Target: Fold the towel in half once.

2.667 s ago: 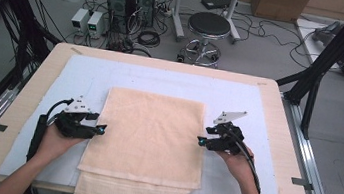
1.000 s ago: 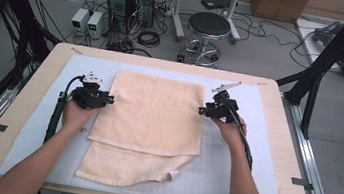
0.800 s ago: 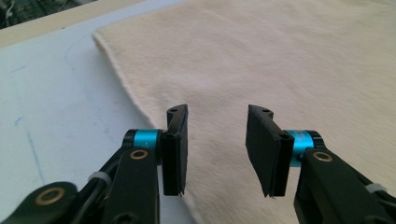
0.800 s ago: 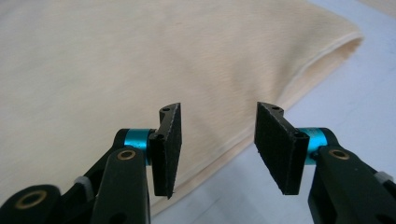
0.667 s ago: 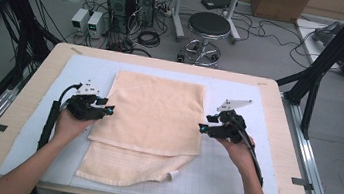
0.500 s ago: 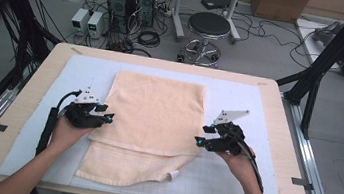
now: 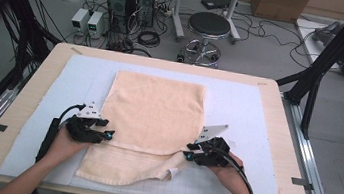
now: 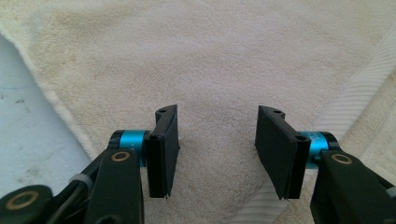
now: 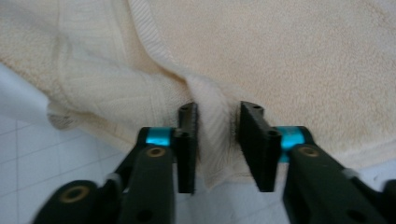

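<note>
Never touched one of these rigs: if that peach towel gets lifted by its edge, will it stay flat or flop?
Probably flop: the towel already lies folded over itself with a wavy near edge. Its terry pile looks grippy, not slippery. A fold sits bunched between the right gripper jaws.

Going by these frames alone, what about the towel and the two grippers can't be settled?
- Right gripper: a ridge of towel stands between its jaws; blur hides whether they pinch it.
- High view: left gripper and hand cover the fold edge there.
- Left gripper view: frame edges cut off the towel's outline.
</note>
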A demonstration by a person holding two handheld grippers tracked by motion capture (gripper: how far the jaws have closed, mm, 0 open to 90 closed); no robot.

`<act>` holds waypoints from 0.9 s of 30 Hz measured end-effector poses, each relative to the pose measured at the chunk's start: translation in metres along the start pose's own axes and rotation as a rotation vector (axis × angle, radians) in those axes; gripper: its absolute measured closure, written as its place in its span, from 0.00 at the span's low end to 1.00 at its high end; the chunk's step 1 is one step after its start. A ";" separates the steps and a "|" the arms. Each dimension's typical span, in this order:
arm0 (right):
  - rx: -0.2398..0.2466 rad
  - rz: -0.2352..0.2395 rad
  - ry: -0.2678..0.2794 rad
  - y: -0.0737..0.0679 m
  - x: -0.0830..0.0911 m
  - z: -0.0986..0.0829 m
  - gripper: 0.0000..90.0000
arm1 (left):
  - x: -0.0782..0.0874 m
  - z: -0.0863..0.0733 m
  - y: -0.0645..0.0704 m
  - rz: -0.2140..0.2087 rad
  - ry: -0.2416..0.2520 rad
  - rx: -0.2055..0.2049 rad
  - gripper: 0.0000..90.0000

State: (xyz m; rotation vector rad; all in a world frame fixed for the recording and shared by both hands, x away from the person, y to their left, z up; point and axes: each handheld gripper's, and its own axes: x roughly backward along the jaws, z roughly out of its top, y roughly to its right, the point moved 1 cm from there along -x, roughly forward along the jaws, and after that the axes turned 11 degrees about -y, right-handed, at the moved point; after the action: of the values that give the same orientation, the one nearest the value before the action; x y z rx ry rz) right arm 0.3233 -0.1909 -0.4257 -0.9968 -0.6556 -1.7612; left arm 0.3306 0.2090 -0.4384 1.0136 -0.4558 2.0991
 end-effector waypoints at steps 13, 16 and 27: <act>-0.014 0.033 -0.014 0.008 -0.004 0.024 0.74 | 0.006 -0.001 0.009 -0.019 0.031 -0.041 0.55; -0.016 0.023 0.013 0.000 0.008 0.018 0.68 | 0.006 -0.002 0.009 -0.013 0.024 -0.044 0.54; 0.039 0.054 0.080 -0.035 0.017 -0.007 0.61 | 0.010 -0.004 0.009 0.001 0.037 -0.038 0.53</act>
State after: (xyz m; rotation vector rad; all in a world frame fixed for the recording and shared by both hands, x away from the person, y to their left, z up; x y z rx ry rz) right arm 0.2847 -0.1914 -0.4142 -0.9044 -0.6049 -1.7251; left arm 0.3180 0.2098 -0.4330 0.9520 -0.4757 2.0987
